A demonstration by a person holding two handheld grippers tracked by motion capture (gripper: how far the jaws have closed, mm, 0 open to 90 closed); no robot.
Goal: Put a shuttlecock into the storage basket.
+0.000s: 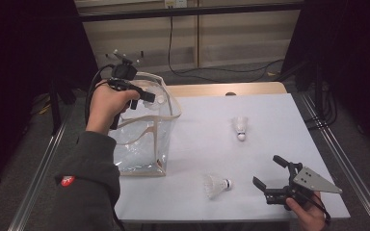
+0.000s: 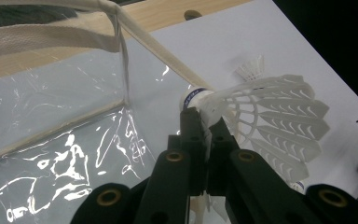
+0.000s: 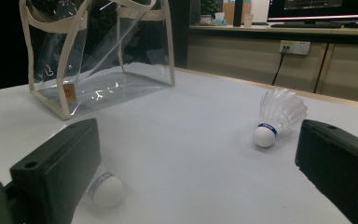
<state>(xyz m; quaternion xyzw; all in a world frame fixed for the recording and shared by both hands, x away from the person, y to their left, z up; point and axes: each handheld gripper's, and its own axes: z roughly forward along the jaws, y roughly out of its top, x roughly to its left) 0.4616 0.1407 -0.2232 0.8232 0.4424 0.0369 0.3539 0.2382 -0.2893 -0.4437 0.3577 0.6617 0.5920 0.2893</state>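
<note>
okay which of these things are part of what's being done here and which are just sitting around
In use: clear bag, shuttlecock clamped in the left gripper above it, two shuttlecocks on the table, open right gripper.

Lying about: floor cables, wall socket, monitor.

A dark grey sleeve [image 1: 89,178] with a small round red-and-white badge [image 1: 67,181] near the elbow is worn on the left arm. The left gripper [image 1: 147,96] is built in black, topped by a cluster of thin stalks with pale tips, and a black cable [image 1: 92,91] is looped from it. In the left gripper view, its two black jaws are set with brass-coloured rivets [image 2: 174,156]. The right gripper [image 1: 270,173] is black too, with blocky matte jaws, and a grey three-cornered plate [image 1: 314,180] dotted with small holes is mounted on top.
</note>
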